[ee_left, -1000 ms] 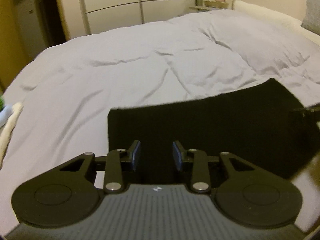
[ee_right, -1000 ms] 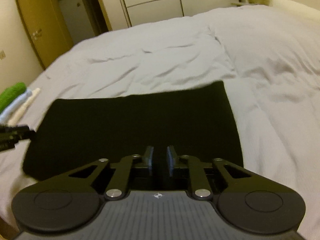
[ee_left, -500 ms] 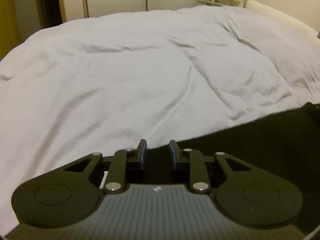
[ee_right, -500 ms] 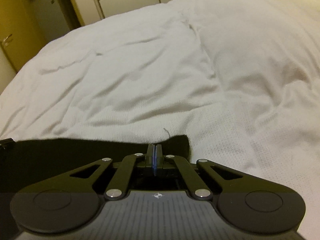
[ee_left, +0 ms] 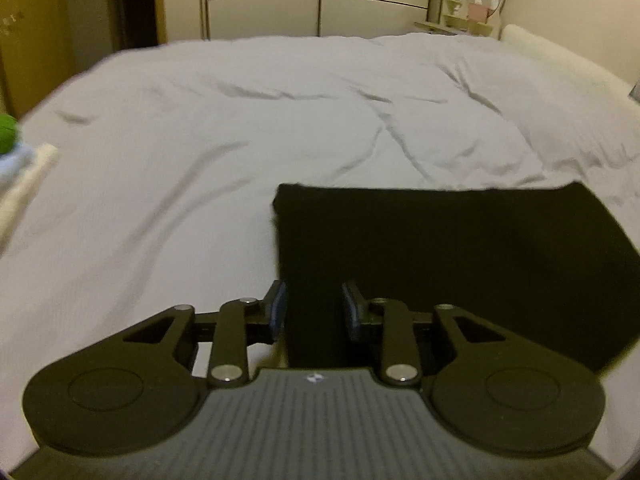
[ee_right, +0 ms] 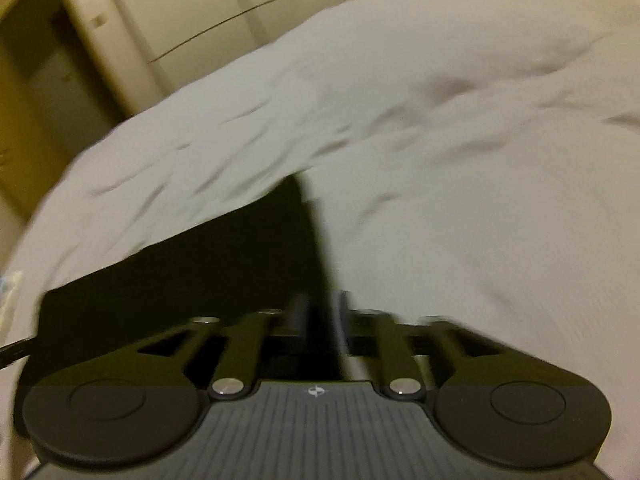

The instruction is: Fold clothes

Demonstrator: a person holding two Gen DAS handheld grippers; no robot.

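Note:
A black garment (ee_left: 460,248) lies flat on the white bed as a folded rectangle. It also shows in the right wrist view (ee_right: 192,268). My left gripper (ee_left: 312,308) is open above the garment's near left edge, with the cloth showing between its fingers. My right gripper (ee_right: 320,316) is slightly open over the garment's near right edge. The right wrist view is blurred by motion. I cannot tell whether either gripper touches the cloth.
The white duvet (ee_left: 280,120) covers the bed and is wrinkled. A small stack of folded cloths with a green one on top (ee_left: 8,136) sits at the left edge. Wardrobe doors (ee_left: 320,0) stand behind the bed.
Both grippers pulled back from the far edge of the garment toward its near edge. The right gripper was shut half a second ago and is now slightly open. The left opened wider.

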